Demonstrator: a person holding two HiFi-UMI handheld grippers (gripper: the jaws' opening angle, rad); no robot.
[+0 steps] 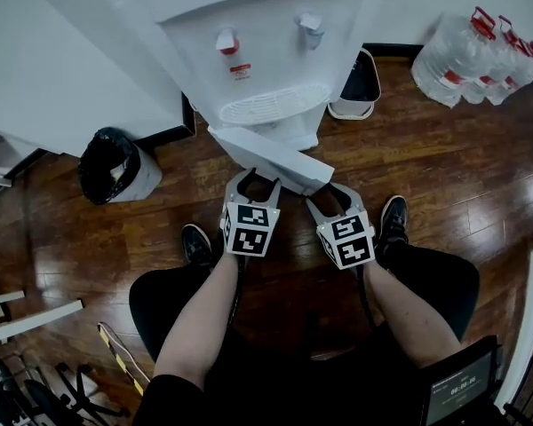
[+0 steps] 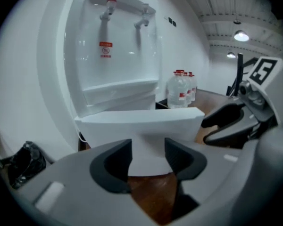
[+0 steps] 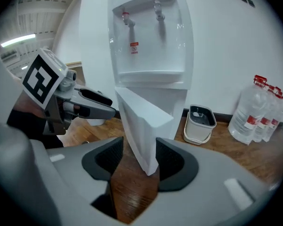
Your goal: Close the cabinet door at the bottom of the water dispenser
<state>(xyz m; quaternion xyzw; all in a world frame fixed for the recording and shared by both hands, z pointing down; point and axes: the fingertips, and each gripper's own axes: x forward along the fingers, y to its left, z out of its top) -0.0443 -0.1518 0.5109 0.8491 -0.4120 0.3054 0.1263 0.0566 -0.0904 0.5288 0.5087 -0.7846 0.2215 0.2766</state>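
Water dispenser (image 1: 266,51) stands far. Its cabinet door (image 1: 271,158) hangs open at the bottom, running far left to near right. The free edge lies nearest the right gripper (image 1: 330,198) (jaws wide, straddling that edge, pads not pressing). Left gripper (image 1: 255,183) – jaws wide – faces the panel.

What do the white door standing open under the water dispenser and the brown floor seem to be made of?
The white flat cabinet door looks like moulded plastic, smooth and slightly glossy: uniform colour, thick rounded edge. The brown plank floor looks like varnished wood or laminate: grain, plank seams, shiny reflections.
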